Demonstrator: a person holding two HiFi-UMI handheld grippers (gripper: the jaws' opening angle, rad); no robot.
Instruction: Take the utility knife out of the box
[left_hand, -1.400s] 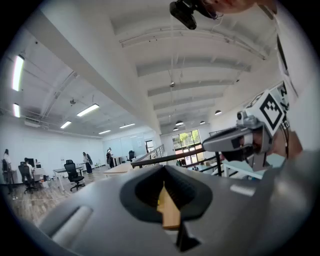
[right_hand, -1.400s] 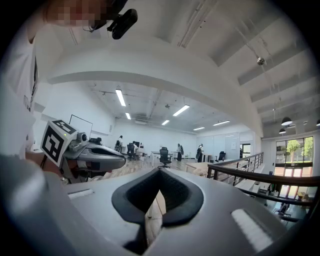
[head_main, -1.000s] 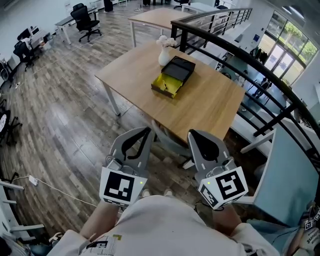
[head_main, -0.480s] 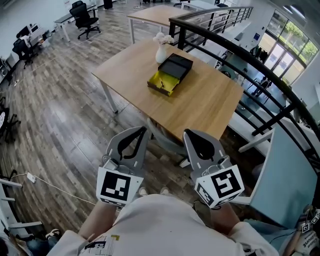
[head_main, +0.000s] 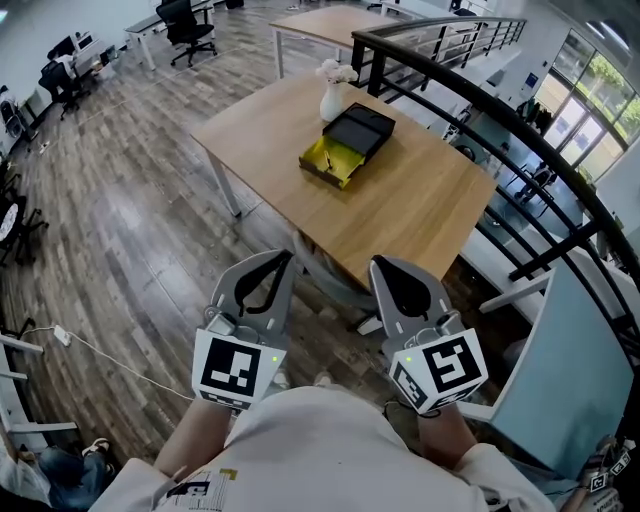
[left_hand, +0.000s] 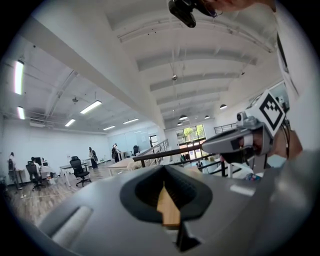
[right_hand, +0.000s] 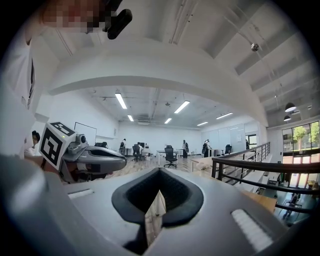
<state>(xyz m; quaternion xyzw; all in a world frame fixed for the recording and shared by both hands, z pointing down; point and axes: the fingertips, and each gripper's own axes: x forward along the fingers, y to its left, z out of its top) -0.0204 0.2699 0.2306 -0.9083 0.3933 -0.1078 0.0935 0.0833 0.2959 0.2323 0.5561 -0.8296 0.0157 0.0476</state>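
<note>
A wooden table (head_main: 400, 215) stands well ahead of me. On it lies the box: a black part (head_main: 362, 130) and an open yellow tray (head_main: 330, 162) with a thin dark item in it, too small to identify. Both grippers hang side by side in front of my body, far short of the table and above the floor. In the head view my left gripper (head_main: 283, 258) and my right gripper (head_main: 382, 264) are shut and hold nothing. In the left gripper view the left gripper's (left_hand: 164, 171) jaws meet, and in the right gripper view so do the right gripper's (right_hand: 159, 172).
A white vase of flowers (head_main: 333, 98) stands just behind the box. A black metal railing (head_main: 490, 110) curves along the table's right side. A second table (head_main: 320, 22) and office chairs (head_main: 190, 22) stand farther back. A white cable (head_main: 100, 367) trails over the wood floor at the left.
Both grippers have drifted a little together in the picture, still side by side and shut. The head view has swung slightly. Nothing was taken hold of.
</note>
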